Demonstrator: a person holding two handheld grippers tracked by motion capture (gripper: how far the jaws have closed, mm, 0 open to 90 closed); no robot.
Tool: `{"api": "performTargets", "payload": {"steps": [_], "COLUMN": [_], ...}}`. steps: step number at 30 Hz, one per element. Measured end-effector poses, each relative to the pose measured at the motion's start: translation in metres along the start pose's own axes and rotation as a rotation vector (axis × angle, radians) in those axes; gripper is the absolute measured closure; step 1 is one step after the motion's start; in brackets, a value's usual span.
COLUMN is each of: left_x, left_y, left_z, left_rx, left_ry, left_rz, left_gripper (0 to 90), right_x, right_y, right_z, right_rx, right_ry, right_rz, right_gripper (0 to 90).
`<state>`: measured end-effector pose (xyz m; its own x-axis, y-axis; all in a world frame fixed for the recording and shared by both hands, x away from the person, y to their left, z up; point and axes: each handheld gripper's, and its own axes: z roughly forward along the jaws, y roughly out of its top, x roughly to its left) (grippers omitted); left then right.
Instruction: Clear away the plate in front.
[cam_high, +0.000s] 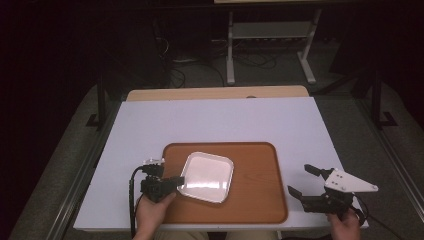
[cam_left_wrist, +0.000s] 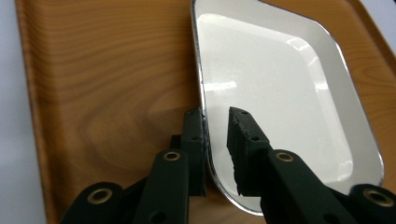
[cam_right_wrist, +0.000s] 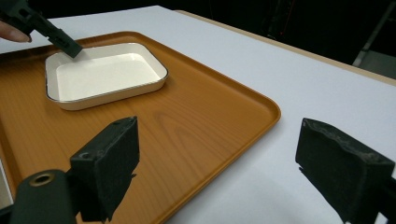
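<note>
From above, a square white dish (cam_high: 207, 177) with rounded corners sits in the left half of a wood-grain tray (cam_high: 260, 165) on the white table (cam_high: 225, 120). The left gripper (cam_high: 176, 182) straddles the dish's left rim; up close, its ribbed black pads (cam_left_wrist: 243, 140) stand slightly apart around that thin dark-edged rim, not pressing. The right gripper (cam_right_wrist: 219, 163) gapes wide and empty over the tray's right edge.

White dish (cam_high: 206, 177) (dark-rimmed), woodgrain orange tray (cam_high: 255, 170).
</note>
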<state>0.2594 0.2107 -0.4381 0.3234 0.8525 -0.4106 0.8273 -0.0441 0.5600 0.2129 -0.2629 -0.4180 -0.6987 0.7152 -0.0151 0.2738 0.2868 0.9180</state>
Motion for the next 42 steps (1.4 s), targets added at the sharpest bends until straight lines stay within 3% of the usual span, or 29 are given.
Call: {"api": "performTargets", "payload": {"steps": [13, 30, 42], "left_x": [-0.007, -0.021, -0.023], "left_y": [-0.010, -0.015, -0.017], "left_z": [-0.004, -0.002, -0.001], "left_rx": [0.014, 0.016, 0.006], "left_ry": [-0.045, -0.075, -0.076], "left_rz": [-0.018, 0.017, 0.034], "left_gripper": [71.6, 71.0, 71.0], "right_x": [0.000, 0.001, 0.001], "right_y": [0.000, 0.001, 0.001], "right_z": [0.000, 0.000, 0.000], "right_rx": [-0.002, -0.002, -0.001], "right_ry": [0.002, 0.006, 0.005], "right_rz": [-0.001, -0.008, -0.008], "right_gripper": [12.5, 12.5, 12.5]}}
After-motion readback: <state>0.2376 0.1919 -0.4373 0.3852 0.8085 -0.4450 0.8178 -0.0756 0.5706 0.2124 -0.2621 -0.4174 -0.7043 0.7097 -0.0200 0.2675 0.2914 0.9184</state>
